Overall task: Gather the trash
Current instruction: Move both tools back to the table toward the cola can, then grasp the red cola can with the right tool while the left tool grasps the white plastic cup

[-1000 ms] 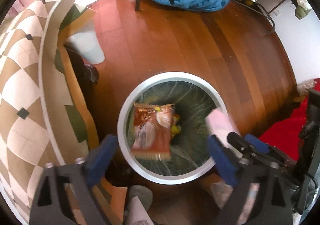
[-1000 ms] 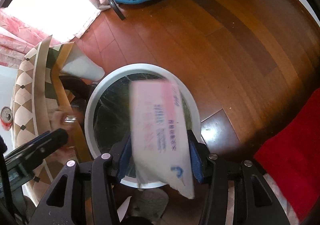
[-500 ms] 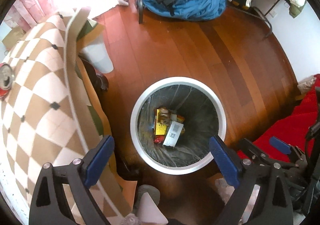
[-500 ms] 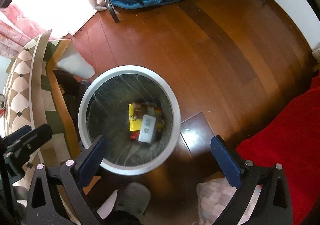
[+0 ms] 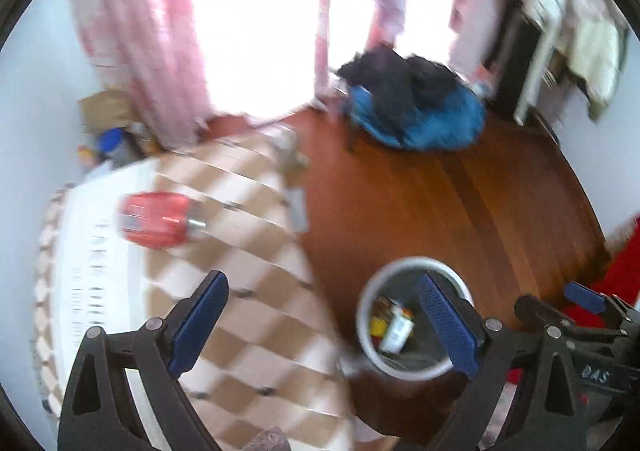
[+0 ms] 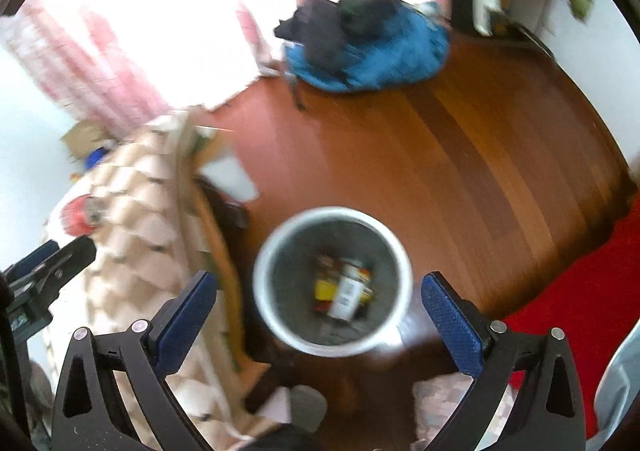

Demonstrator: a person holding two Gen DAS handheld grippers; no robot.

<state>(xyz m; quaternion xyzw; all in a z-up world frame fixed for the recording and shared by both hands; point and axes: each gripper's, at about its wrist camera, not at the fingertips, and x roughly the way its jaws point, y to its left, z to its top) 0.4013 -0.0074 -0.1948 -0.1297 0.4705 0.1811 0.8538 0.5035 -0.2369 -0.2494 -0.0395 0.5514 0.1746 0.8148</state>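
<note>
Blue pads frame both views at the bottom edge: the left tool has its fingers spread wide with nothing between them, and the right tool is spread just as wide and equally bare. Between and just past the right tool's fingers stands the white-rimmed trash bin on the wooden floor, lined with a dark bag; at its bottom lies the trash, a heap of yellow, red and white wrappers too blurred to tell apart. In the left view the same bin sits low and to the right, its near rim partly covered by the left tool's right finger. To the left of the bin rises the desk, draped in a checkered beige-and-white cloth whose hanging edge hides the desk's legs. A red can lies on its side on that cloth, well apart from the bin, and is smeared by motion. Red fabric covers the floor at the right, cut off by the frame. Farther back a blue and black pile of clothing rests on the floor below pink curtains and a washed-out window. Small clutter in the far left corner is too blurred to name.
</note>
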